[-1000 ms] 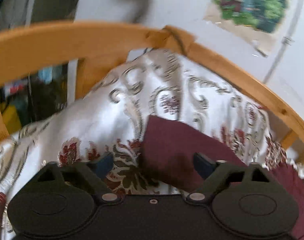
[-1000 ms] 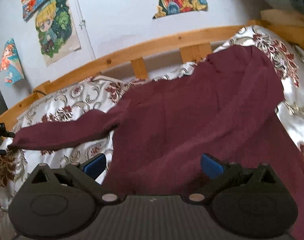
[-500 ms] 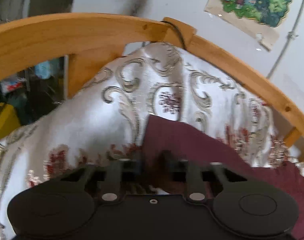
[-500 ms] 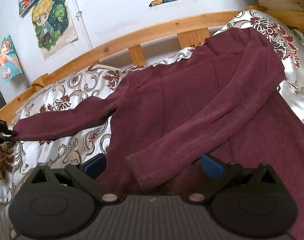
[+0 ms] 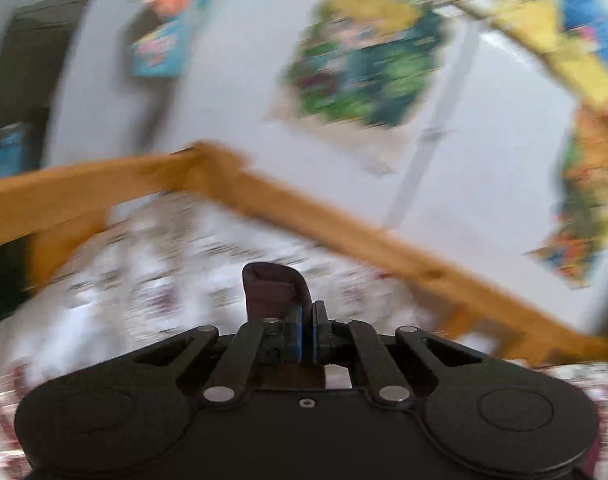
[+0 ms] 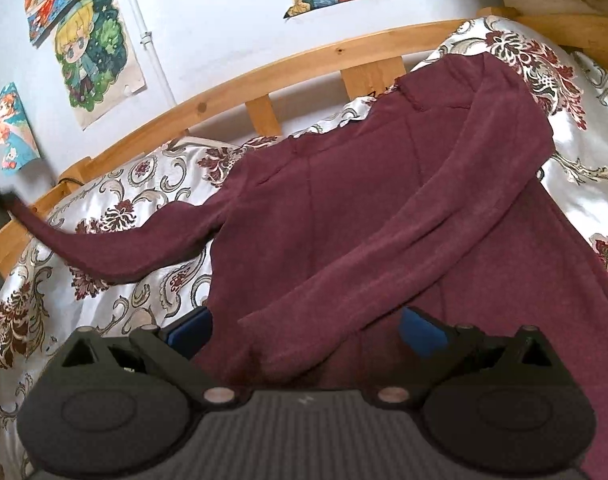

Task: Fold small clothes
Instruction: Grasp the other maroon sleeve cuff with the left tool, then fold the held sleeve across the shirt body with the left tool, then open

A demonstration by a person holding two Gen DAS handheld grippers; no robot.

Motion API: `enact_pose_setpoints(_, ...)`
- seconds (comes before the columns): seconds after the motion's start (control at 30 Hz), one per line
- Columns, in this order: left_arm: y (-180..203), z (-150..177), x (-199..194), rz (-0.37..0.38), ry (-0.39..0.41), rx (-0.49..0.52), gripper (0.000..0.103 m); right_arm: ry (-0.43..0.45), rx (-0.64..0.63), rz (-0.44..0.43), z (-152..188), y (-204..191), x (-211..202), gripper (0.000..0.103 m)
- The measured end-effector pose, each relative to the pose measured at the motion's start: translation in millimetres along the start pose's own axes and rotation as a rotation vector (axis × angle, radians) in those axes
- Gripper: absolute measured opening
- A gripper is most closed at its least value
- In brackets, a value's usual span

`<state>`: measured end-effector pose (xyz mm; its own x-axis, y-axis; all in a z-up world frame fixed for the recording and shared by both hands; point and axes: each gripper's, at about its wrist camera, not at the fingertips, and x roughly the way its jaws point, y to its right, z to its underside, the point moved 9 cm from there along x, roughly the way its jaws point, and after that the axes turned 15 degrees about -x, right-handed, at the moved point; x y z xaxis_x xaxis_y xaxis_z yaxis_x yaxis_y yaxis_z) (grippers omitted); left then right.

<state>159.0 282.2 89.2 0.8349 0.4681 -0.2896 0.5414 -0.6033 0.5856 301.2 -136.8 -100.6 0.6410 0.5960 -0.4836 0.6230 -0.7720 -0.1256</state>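
A maroon long-sleeved sweater lies spread on a bed with a white floral cover. One sleeve is folded across the body, its cuff near my right gripper, which is open just above the cloth. The other sleeve stretches left and rises off the bed towards the frame edge. In the blurred left wrist view my left gripper is shut on that sleeve's cuff, which sticks up above the pads.
A curved wooden bed rail runs behind the sweater, with its corner ahead of the left gripper. Cartoon posters hang on the white wall. The floral cover extends left and right of the sweater.
My left gripper closed on the sleeve cuff, then lifted it and tilted up, so the wall fills its view. In the right wrist view the left sleeve end rose; the right gripper barely moved.
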Motion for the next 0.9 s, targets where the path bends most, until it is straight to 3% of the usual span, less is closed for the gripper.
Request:
enact_pose_setpoints(0.2,115.3,28.3,-3.3,0.286,-0.070,0.123,0.004,0.026,0.030,0.040,-7.8,23.1,-8.2,0.103)
enact_pose_setpoints(0.47,222.2,142.9,-10.7,0.512,-0.226,0.319,0.004,0.009,0.068,0.106,-9.3,72.4,-13.7,0.103)
enact_pose_setpoints(0.67,243.2,239.4,-6.0,0.572,-0.404,0.341,0.004,0.008,0.101,0.197,-9.6,117.2,-20.4,0.103)
enact_pose_setpoints(0.9,233.6,318.9,-1.1,0.545,-0.534,0.373,0.004,0.027,0.156,0.268,-11.3,154.4,-30.0,0.103)
